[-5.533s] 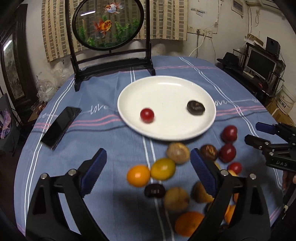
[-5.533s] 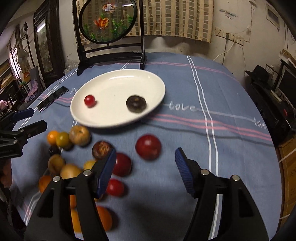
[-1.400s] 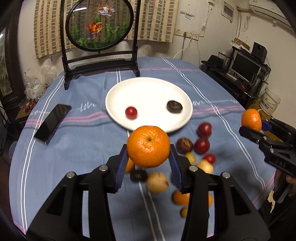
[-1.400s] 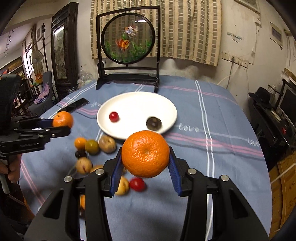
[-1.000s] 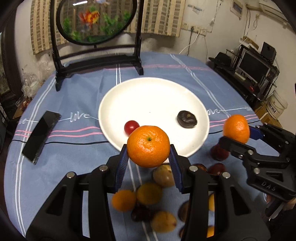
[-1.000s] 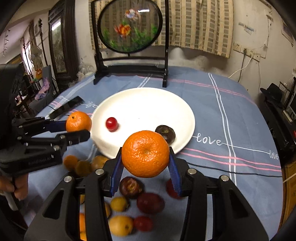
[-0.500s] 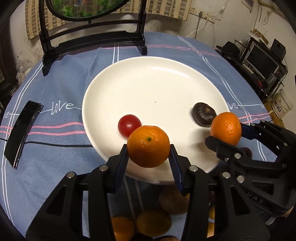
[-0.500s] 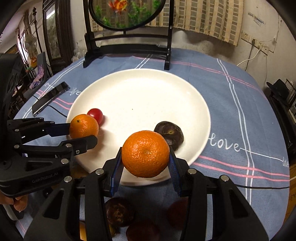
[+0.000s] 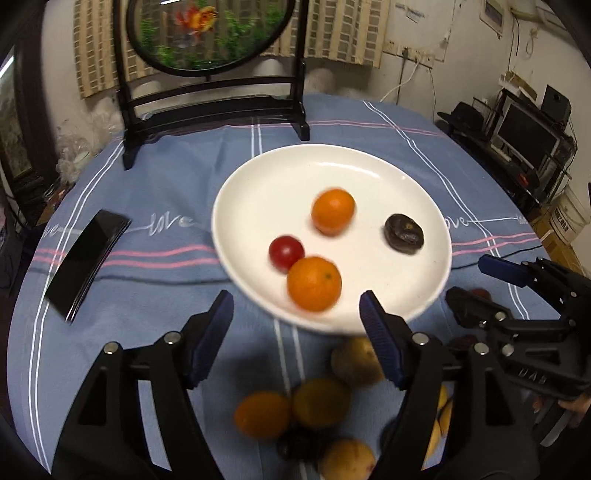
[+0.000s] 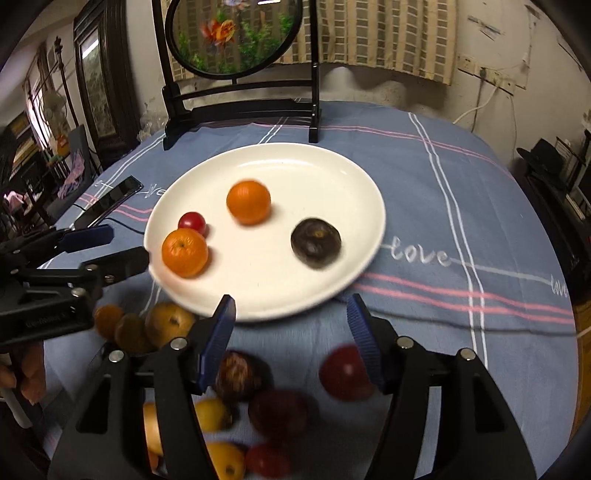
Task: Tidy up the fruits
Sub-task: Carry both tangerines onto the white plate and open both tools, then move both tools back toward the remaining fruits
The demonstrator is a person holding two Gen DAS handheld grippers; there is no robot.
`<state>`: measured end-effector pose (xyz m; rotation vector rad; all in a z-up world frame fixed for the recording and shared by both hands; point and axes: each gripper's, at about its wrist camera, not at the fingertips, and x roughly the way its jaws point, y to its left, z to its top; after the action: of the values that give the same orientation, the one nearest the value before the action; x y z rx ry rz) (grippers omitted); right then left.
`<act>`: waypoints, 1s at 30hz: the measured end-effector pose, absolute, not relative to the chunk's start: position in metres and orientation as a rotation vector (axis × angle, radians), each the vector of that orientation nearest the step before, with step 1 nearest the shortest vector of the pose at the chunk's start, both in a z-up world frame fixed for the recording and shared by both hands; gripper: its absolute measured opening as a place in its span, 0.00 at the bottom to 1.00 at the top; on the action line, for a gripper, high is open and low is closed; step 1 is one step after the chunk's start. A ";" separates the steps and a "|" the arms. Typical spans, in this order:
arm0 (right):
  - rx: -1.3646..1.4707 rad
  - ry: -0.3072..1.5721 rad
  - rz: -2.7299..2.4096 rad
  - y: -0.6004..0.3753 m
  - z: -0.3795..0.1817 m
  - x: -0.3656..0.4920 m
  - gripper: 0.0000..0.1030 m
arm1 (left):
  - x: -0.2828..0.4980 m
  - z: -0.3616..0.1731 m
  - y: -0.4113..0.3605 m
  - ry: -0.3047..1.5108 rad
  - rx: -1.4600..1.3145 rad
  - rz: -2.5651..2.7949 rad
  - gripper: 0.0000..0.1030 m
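Note:
A white plate point(image 9: 258, 177) point(image 10: 332, 158) on the blue cloth holds two oranges, a red cherry tomato point(image 9: 286, 252) point(image 10: 192, 221) and a dark wrinkled fruit point(image 9: 403, 233) point(image 10: 316, 242). One orange point(image 9: 314, 283) point(image 10: 184, 252) lies near the plate's front rim, just beyond my left gripper point(image 9: 295, 306) point(image 10: 125, 245). The other orange point(image 9: 333, 211) point(image 10: 248, 202), blurred, sits mid-plate. My right gripper point(image 10: 291, 306) point(image 9: 469, 280) hovers at the plate's near edge. Both grippers' jaws are opening, with nothing between the pads.
Several loose fruits point(image 9: 321, 402) point(image 10: 236, 376) lie on the cloth under the grippers. A black phone point(image 9: 85, 262) rests left of the plate. A round goldfish screen on a black stand point(image 9: 210, 33) rises behind it. A hand point(image 10: 31, 365) holds the left gripper.
Both grippers were shut on an orange each over the plate. Both have opened, and the two oranges now lie on the plate, free of the pads.

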<state>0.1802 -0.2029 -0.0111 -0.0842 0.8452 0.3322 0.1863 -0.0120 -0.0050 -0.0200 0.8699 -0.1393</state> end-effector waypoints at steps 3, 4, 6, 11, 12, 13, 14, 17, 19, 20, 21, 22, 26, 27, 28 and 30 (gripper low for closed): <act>-0.070 0.837 0.327 -0.211 -0.010 0.161 0.62 | 0.163 -0.004 -0.009 0.863 -0.020 -0.140 0.72; -0.068 0.834 0.325 -0.213 -0.009 0.155 0.62 | 0.156 -0.003 -0.009 0.858 -0.017 -0.140 0.73; -0.061 0.825 0.322 -0.218 -0.008 0.140 0.63 | 0.140 -0.002 -0.008 0.854 -0.013 -0.143 0.77; -0.026 0.828 0.324 -0.229 -0.015 0.106 0.63 | 0.105 -0.006 -0.002 0.863 -0.051 -0.155 0.80; -0.016 0.833 0.324 -0.230 -0.018 0.101 0.63 | 0.100 -0.007 -0.002 0.865 -0.053 -0.151 0.82; -0.003 0.838 0.325 -0.233 -0.021 0.093 0.63 | 0.094 -0.008 -0.003 0.867 -0.055 -0.147 0.82; 0.003 0.841 0.325 -0.235 -0.023 0.087 0.63 | 0.089 -0.009 -0.003 0.869 -0.058 -0.147 0.82; 0.011 0.845 0.323 -0.239 -0.027 0.068 0.63 | 0.069 -0.015 0.000 0.882 -0.080 -0.160 0.83; 0.008 0.839 0.326 -0.240 -0.027 0.054 0.63 | 0.059 -0.016 0.000 0.886 -0.083 -0.160 0.83; 0.009 0.837 0.330 -0.240 -0.027 0.049 0.63 | 0.054 -0.017 0.000 0.887 -0.083 -0.159 0.83; 0.009 0.835 0.335 -0.239 -0.027 0.043 0.63 | 0.048 -0.018 0.001 0.889 -0.083 -0.156 0.85; 0.008 0.833 0.344 -0.238 -0.028 0.036 0.63 | 0.043 -0.019 0.002 0.891 -0.084 -0.152 0.85; -0.026 0.830 0.370 -0.231 -0.034 0.015 0.63 | 0.026 -0.024 0.003 0.901 -0.078 -0.149 0.85; -0.038 0.832 0.375 -0.228 -0.037 0.009 0.63 | 0.023 -0.025 0.002 0.902 -0.075 -0.149 0.85; -0.043 0.834 0.381 -0.227 -0.038 0.006 0.63 | 0.020 -0.026 0.002 0.903 -0.073 -0.151 0.85; -0.053 0.839 0.395 -0.225 -0.041 0.000 0.63 | 0.014 -0.028 0.001 0.906 -0.067 -0.158 0.85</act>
<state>-0.0003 -0.2247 -0.0412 -0.0533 0.8387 0.3951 0.0138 0.0008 -0.0277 -0.0674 0.9056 -0.1577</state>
